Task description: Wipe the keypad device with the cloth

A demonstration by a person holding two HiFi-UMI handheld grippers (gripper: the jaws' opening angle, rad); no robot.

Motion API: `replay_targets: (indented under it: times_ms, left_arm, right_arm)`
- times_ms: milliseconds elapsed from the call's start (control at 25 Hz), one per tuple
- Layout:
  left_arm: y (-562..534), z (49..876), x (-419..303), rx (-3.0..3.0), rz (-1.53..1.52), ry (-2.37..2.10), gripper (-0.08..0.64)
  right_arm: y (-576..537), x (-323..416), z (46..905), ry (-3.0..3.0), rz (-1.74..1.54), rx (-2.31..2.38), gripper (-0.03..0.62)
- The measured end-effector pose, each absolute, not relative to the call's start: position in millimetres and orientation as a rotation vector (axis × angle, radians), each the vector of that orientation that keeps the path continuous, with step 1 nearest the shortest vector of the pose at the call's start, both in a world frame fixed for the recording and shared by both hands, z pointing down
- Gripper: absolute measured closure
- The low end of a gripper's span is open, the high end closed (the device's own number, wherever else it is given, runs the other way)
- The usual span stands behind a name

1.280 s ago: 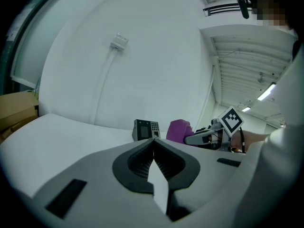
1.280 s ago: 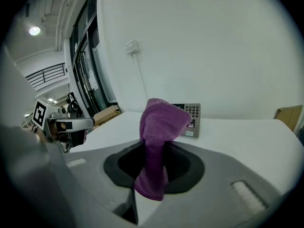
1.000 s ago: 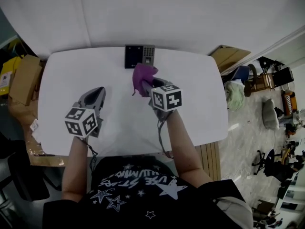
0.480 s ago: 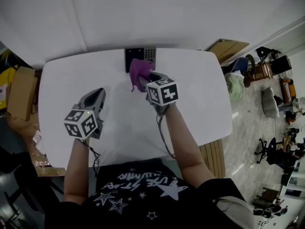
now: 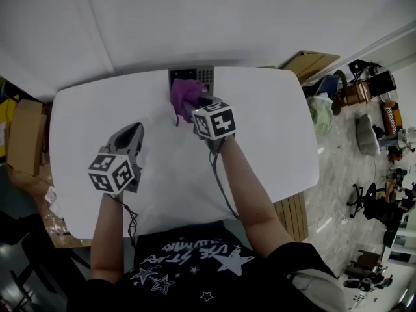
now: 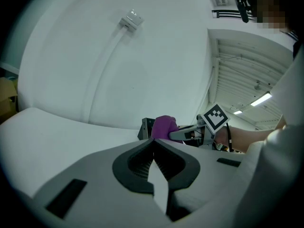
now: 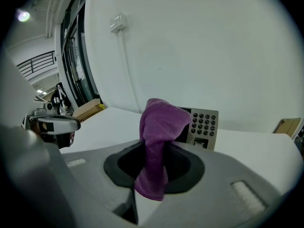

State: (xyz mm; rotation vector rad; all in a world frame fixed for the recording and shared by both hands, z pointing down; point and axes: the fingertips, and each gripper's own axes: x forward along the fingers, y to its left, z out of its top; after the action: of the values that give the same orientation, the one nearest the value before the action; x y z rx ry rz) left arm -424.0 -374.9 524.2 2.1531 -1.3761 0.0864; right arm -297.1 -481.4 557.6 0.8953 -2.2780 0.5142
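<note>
The keypad device [image 5: 197, 76] stands at the table's far edge against the wall, dark with a grey button panel [image 7: 203, 124]. A bunched purple cloth [image 5: 184, 95] hangs from my right gripper [image 5: 195, 105], which is shut on it just in front of the device. In the right gripper view the cloth [image 7: 159, 137] covers the device's left part. My left gripper [image 5: 133, 135] hovers over the table's left half, shut with nothing in it. From the left gripper view the cloth [image 6: 163, 127] and device [image 6: 146, 128] lie ahead to the right.
The white table [image 5: 273, 135] meets a white wall with a cable duct and small box [image 6: 131, 19]. Cardboard boxes [image 5: 25, 132] stand off the left side. A board [image 5: 310, 65] leans at the right, with chairs and clutter on the floor beyond.
My right gripper has carried the cloth forward and left, closer to the keypad device, so the cloth now overlaps its front. The left gripper has barely moved.
</note>
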Motion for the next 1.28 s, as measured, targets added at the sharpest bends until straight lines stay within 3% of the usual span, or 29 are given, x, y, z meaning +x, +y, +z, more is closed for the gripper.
replay_targets:
  times_ms: [1280]
  left_arm:
    - [-389,548,-438,2.080,0.120,-1.410,0.552]
  right_arm:
    - [-533,-310,585,-2.211,0.455,0.859,0.498]
